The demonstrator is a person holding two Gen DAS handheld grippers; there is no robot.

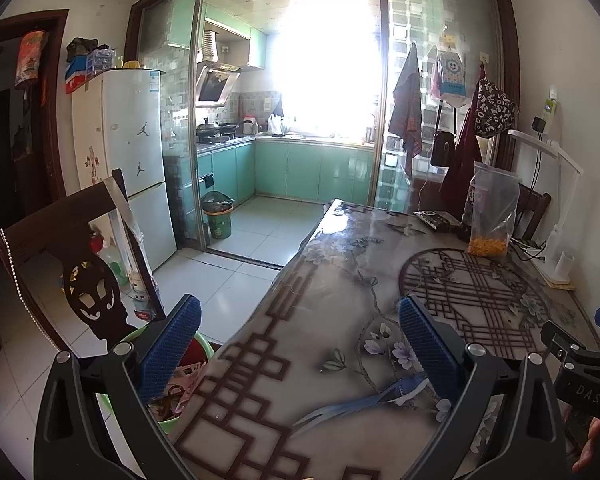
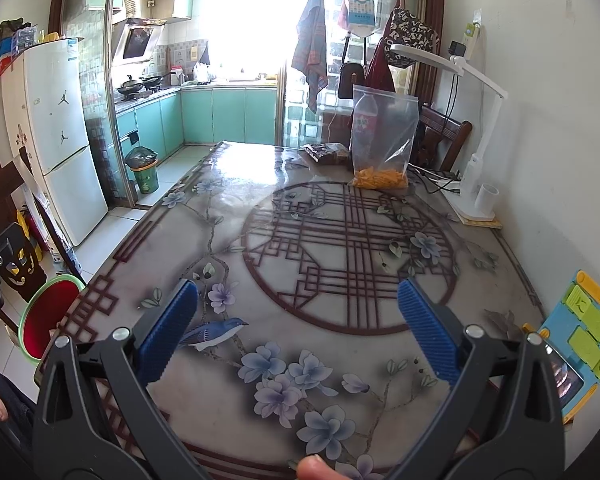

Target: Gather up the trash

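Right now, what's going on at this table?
A person holds both grippers open and empty over the patterned table: the left gripper near the table's edge, the right gripper over its middle. A green bin with a red liner sits beside the table. A plastic bag and dark wrapper remain at the far end.

Grey table (image 2: 204, 216) printed with maroon lattice, lilac blossoms, a blue bird (image 2: 214, 330). At nine o'clock, a green-rimmed red bin (image 2: 48, 316); blue-ribbed gripper pads (image 2: 168, 332).
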